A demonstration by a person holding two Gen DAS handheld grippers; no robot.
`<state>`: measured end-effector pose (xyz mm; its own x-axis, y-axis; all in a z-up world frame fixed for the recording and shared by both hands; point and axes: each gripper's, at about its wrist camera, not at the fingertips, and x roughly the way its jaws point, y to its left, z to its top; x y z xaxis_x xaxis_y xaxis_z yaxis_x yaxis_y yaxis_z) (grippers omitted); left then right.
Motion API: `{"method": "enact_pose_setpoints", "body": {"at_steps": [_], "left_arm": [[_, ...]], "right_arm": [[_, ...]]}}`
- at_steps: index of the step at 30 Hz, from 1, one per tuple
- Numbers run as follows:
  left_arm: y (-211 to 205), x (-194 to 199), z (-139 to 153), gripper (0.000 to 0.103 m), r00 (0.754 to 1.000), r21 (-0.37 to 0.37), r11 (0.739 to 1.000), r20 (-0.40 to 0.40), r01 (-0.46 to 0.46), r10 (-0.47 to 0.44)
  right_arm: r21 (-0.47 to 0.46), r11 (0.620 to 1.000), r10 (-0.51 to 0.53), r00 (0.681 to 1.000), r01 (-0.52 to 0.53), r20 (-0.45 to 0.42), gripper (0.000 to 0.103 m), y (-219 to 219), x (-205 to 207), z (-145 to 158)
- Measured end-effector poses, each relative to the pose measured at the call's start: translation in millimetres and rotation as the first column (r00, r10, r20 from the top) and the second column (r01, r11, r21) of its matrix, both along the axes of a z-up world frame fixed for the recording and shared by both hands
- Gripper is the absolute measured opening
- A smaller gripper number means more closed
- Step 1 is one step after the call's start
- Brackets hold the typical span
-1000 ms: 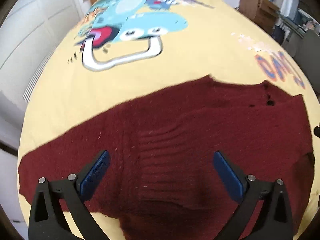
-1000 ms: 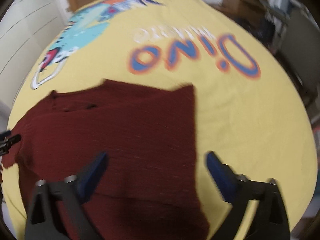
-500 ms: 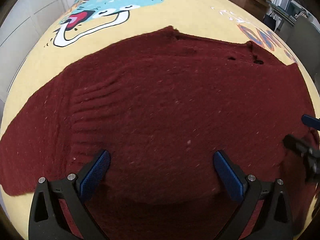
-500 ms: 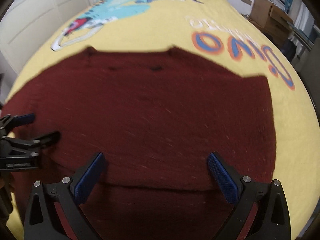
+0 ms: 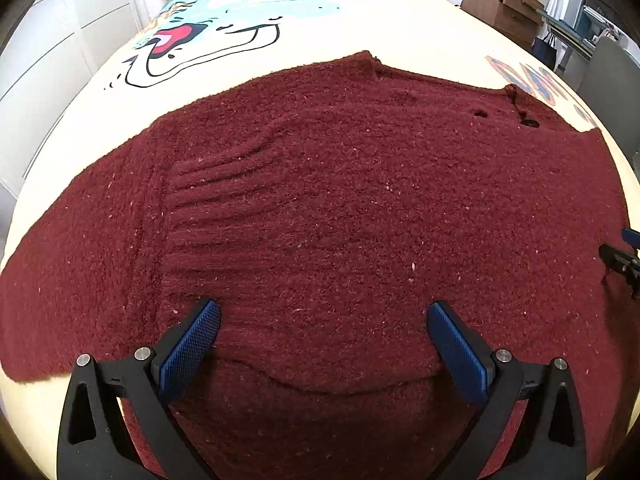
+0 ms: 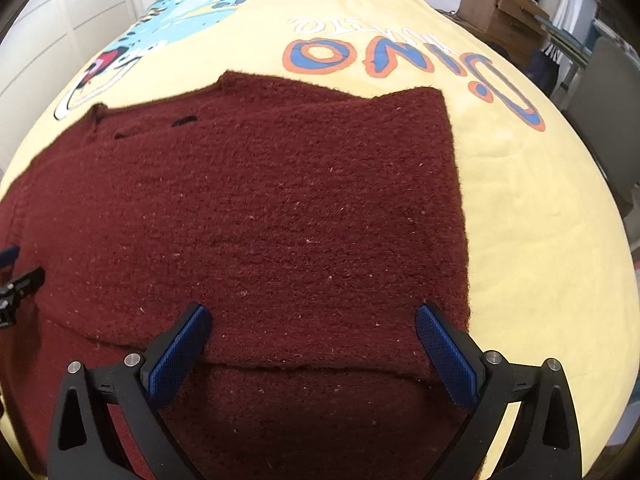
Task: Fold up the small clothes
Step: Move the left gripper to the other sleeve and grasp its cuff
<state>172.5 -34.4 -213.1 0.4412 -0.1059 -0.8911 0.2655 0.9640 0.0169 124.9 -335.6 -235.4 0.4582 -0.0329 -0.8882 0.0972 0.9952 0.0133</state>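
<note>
A dark red knitted sweater (image 5: 340,208) lies spread flat on a yellow bedspread (image 5: 312,40), one sleeve reaching left. It also shows in the right wrist view (image 6: 280,200), its right edge straight. A folded-over layer ends in an edge just ahead of both grippers. My left gripper (image 5: 323,340) is open and empty, low over the sweater's near part. My right gripper (image 6: 312,340) is open and empty, low over the sweater's right half. Each gripper's tips show at the other view's edge: the right one (image 5: 624,256), the left one (image 6: 16,276).
The bedspread (image 6: 540,220) carries a cartoon dinosaur print (image 5: 208,32) and "Dino" lettering (image 6: 400,56). White wardrobe doors (image 5: 48,40) stand to the left. A wooden headboard, a brown cabinet (image 5: 504,4) and a chair (image 6: 600,80) stand beyond the bed.
Both grippers have moved in closer over the sweater, which now fills more of each view. Both stay open; the sweater has not been gripped.
</note>
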Motion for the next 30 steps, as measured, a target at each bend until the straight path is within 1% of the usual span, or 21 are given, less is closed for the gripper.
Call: {"method": "enact_pose_setpoints", "body": {"at_steps": [2,5,7,9,12,14,16,17,19,21,23,24,26,27,28,29,30], "left_arm": [[-1.9,-0.3,0.0,0.102,1.000,0.007,1.000,-0.001,-0.005,0.005],[-3.1,3.6,3.8,0.102,1.000,0.011,1.000,-0.022,0.001,-0.001],[-0.4,5.8,8.8,0.102,0.999,-0.002,1.000,-0.034,0.008,-0.008],[7.6,5.9,18.2,0.102,0.999,-0.035,0.999,-0.039,-0.010,0.009],[29.8,4.2,35.1,0.102,0.997,-0.083,0.994,-0.041,-0.066,0.063],[55.3,2.6,49.2,0.102,0.992,-0.116,0.986,-0.031,-0.123,0.120],[92.4,-0.4,63.6,0.102,0.978,-0.152,0.966,-0.022,-0.207,0.206],[109.5,-0.4,68.0,0.102,0.969,-0.158,0.956,-0.023,-0.246,0.246],[150.7,-3.9,73.8,0.102,0.933,-0.128,0.924,-0.023,-0.360,0.360],[196.8,-6.4,71.6,0.102,0.887,-0.115,0.879,-0.043,-0.462,0.461],[236.5,-10.0,66.7,0.102,0.835,-0.119,0.826,-0.078,-0.550,0.545],[263.4,-14.5,62.7,0.102,0.792,-0.135,0.780,-0.102,-0.611,0.603],[300.0,-19.6,58.0,0.102,0.721,-0.153,0.705,-0.125,-0.693,0.682],[321.4,-22.1,52.7,0.102,0.678,-0.149,0.662,-0.143,-0.735,0.721],[335.5,-23.8,48.5,0.102,0.650,-0.146,0.634,-0.160,-0.760,0.743],[351.2,-25.8,44.2,0.102,0.617,-0.150,0.599,-0.176,-0.787,0.767],[359.8,-26.2,43.0,0.102,0.596,-0.155,0.575,-0.186,-0.803,0.782]], "right_arm": [[-0.009,1.000,-0.013,1.000,0.013,0.010,0.102,3.7,0.8,-0.5],[-0.017,1.000,-0.013,1.000,0.013,0.006,0.102,7.5,2.5,3.3],[-0.008,1.000,-0.007,1.000,0.007,0.011,0.102,9.3,-2.9,10.0],[0.003,1.000,0.001,1.000,-0.001,0.017,0.102,12.2,-7.0,18.2],[0.019,1.000,0.020,0.999,-0.020,0.026,0.102,18.3,-17.8,31.0],[0.029,0.999,0.041,0.998,-0.042,0.037,0.102,25.5,-26.6,40.8],[0.036,0.998,0.059,0.997,-0.060,0.044,0.102,31.8,-34.5,48.3],[0.049,0.996,0.073,0.996,-0.075,0.049,0.102,35.4,-39.9,52.4],[0.079,0.992,0.090,0.994,-0.094,0.060,0.102,40.2,-49.4,58.4],[0.098,0.990,0.095,0.994,-0.100,0.061,0.102,42.8,-54.6,61.8],[0.109,0.989,0.093,0.994,-0.099,0.058,0.102,45.3,-58.8,64.1],[0.112,0.989,0.093,0.994,-0.099,0.055,0.102,46.4,-61.1,64.9],[0.110,0.989,0.093,0.994,-0.099,0.050,0.102,49.0,-66.3,65.7],[0.106,0.989,0.095,0.994,-0.100,0.047,0.102,49.8,-67.1,65.3],[0.101,0.990,0.100,0.994,-0.103,0.041,0.102,51.0,-66.9,63.8],[0.094,0.990,0.106,0.994,-0.108,0.030,0.102,51.8,-66.7,62.0],[0.088,0.990,0.108,0.994,-0.110,0.022,0.102,51.7,-66.7,60.8]]}}
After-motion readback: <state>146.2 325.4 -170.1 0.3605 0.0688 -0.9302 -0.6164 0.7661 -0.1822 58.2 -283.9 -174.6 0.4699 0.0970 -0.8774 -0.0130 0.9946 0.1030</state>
